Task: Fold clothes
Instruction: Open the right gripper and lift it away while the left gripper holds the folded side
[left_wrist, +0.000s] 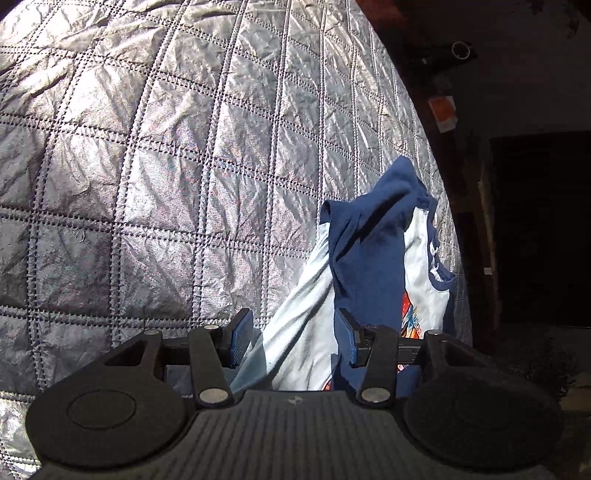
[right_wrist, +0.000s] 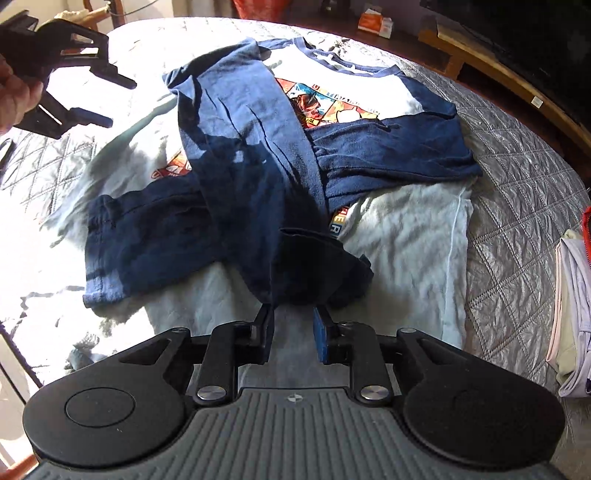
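Left tongs (left_wrist: 291, 339) stand released over the shirt (right_wrist: 369, 158) on the bed (right_wrist: 517, 206); right tongs (right_wrist: 293, 332) stand released just short of a sleeve cuff (right_wrist: 314, 269).

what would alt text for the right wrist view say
A white long-sleeved shirt with dark blue sleeves and a colourful chest print lies on a grey quilted bedspread, both sleeves folded across its front. The right gripper hovers open over a sleeve cuff; the left gripper is open at upper left.
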